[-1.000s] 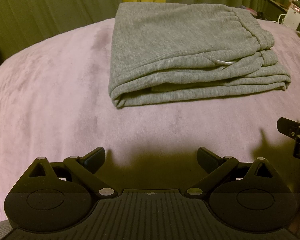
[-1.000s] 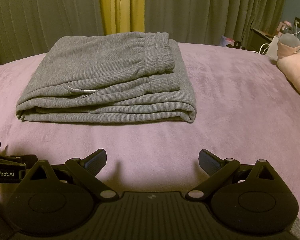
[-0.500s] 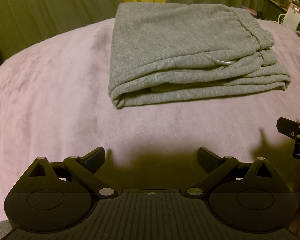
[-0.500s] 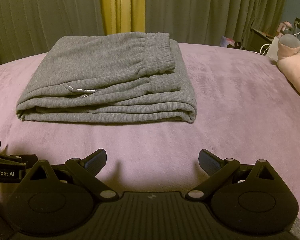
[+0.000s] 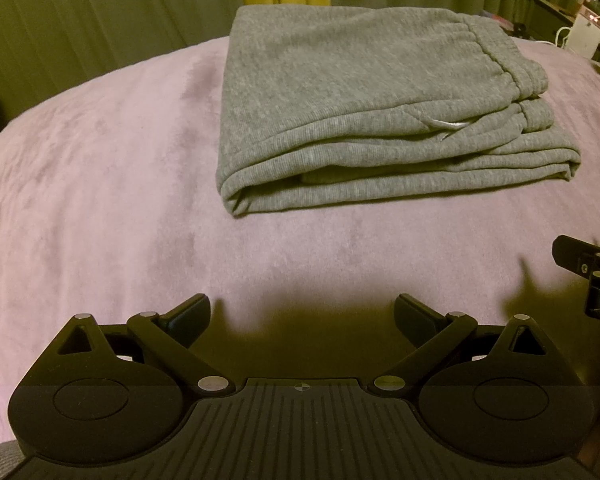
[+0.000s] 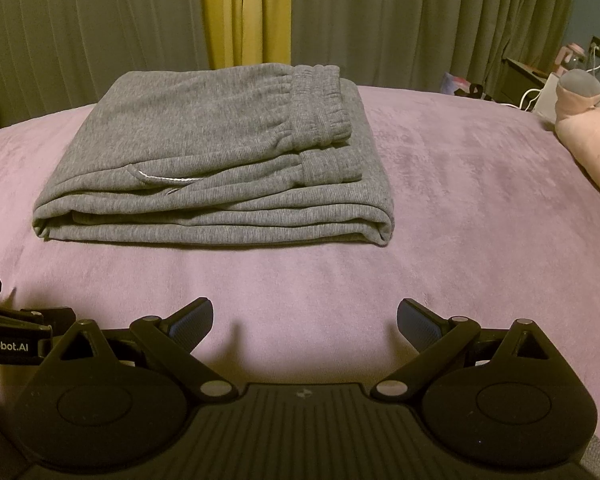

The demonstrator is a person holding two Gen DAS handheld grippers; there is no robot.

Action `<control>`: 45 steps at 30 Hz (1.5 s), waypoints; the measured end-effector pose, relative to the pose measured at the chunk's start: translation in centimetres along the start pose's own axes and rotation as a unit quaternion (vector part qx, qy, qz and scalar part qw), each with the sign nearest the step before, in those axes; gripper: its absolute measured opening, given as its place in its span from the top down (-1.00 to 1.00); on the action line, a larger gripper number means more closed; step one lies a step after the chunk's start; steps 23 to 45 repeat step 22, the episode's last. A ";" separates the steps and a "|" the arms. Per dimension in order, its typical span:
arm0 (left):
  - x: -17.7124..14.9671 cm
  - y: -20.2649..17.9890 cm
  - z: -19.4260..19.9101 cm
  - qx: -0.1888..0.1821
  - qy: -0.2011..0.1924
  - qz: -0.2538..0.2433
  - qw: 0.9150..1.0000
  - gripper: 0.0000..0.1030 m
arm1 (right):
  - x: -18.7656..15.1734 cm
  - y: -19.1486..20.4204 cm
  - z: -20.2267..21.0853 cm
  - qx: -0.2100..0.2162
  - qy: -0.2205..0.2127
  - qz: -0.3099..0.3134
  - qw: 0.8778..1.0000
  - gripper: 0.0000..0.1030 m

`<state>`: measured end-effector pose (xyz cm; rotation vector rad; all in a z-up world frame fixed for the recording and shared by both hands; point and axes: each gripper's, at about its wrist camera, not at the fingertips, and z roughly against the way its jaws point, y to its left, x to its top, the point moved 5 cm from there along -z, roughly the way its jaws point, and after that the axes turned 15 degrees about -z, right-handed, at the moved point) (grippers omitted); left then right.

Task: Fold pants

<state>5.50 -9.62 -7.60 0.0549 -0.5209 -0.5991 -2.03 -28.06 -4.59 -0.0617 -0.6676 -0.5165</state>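
Grey sweatpants [image 5: 364, 104] lie folded in a flat stack on the pink bedspread [image 5: 100, 200], waistband at the right end. They also show in the right wrist view [image 6: 220, 160]. My left gripper [image 5: 302, 316] is open and empty, held well short of the stack's near edge. My right gripper [image 6: 305, 318] is open and empty, also short of the stack. Each gripper's side shows at the edge of the other's view.
Green curtains [image 6: 380, 20] with a yellow strip [image 6: 246, 12] hang behind the bed. A pink plush toy [image 6: 592, 128] lies at the right. A nightstand with small items and cables [image 6: 540, 76] stands at the far right.
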 end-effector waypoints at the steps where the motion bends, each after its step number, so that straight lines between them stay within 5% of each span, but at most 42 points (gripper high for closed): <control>1: 0.0 0.0 0.0 0.000 0.000 0.000 1.000 -0.96 | 0.0 0.0 0.0 0.000 0.000 0.000 1.000 -0.92; 45: -0.1 -0.3 0.1 0.004 -0.004 -0.008 1.000 -0.96 | 0.0 0.0 0.0 0.000 0.000 0.003 1.000 -0.92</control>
